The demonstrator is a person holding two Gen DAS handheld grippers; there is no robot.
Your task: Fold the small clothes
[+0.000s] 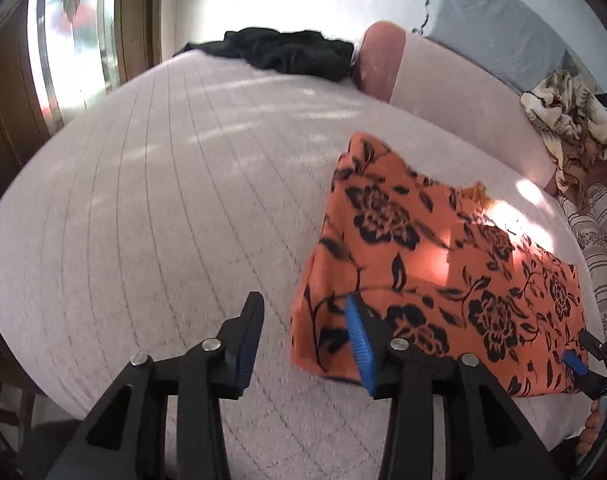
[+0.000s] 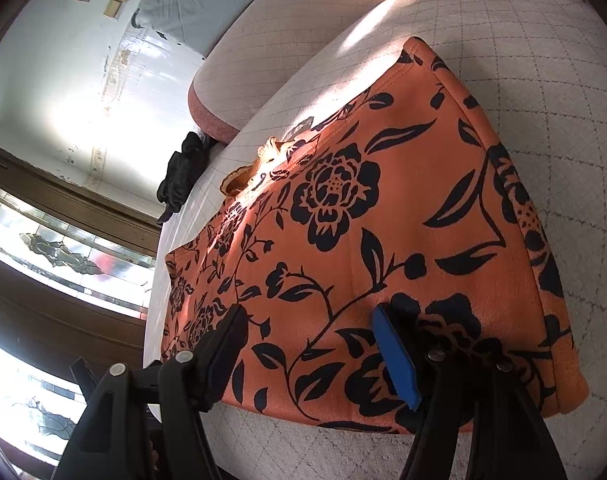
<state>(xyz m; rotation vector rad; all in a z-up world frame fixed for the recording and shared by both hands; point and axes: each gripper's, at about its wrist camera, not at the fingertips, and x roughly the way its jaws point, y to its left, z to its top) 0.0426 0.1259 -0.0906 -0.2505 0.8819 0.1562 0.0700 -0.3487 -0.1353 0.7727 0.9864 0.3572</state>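
An orange garment with black flowers (image 1: 435, 264) lies folded flat on the bed; it fills the right wrist view (image 2: 367, 232). My left gripper (image 1: 303, 336) is open and empty, just off the garment's near left corner, its right finger over the cloth edge. My right gripper (image 2: 307, 352) is open and empty above the garment's near edge. The right gripper also shows at the garment's far right corner in the left wrist view (image 1: 579, 364).
The bed has a pale quilted cover (image 1: 163, 208). A black garment (image 1: 287, 52) lies at the far end by a pink pillow (image 1: 383, 60). A crumpled cream patterned cloth (image 1: 563, 124) sits at the right. A window (image 1: 75, 32) is beyond the bed.
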